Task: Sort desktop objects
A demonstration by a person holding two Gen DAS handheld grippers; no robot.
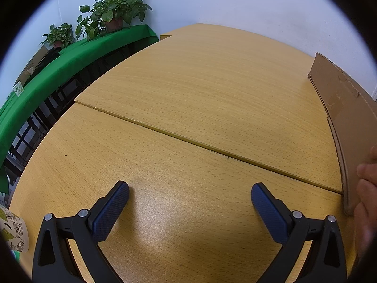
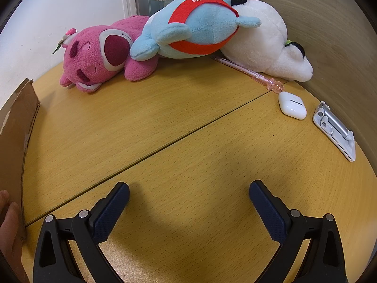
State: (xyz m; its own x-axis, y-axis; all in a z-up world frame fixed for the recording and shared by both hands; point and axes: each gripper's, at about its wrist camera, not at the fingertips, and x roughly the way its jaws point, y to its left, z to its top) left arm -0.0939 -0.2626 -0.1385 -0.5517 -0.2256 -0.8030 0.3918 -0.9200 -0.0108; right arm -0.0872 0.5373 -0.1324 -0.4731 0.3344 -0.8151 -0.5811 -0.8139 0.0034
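Observation:
In the right wrist view, a pink plush bear (image 2: 99, 56), a blue plush with a red band (image 2: 195, 28) and a white plush (image 2: 261, 40) lie at the back of the wooden table (image 2: 165, 122). A pink pen (image 2: 249, 73), a white earbud case (image 2: 292, 105) and a silver phone stand (image 2: 334, 129) lie at the right. My right gripper (image 2: 189, 193) is open and empty above the table, well short of them. My left gripper (image 1: 189, 193) is open and empty over bare table (image 1: 188, 99).
A cardboard box wall (image 1: 346, 118) stands at the right in the left wrist view, and at the left in the right wrist view (image 2: 14, 127), with a hand (image 1: 367, 188) on it. A patterned paper cup (image 1: 14, 231) sits at left. Potted plants (image 1: 113, 11) stand on a green-covered shelf (image 1: 59, 70).

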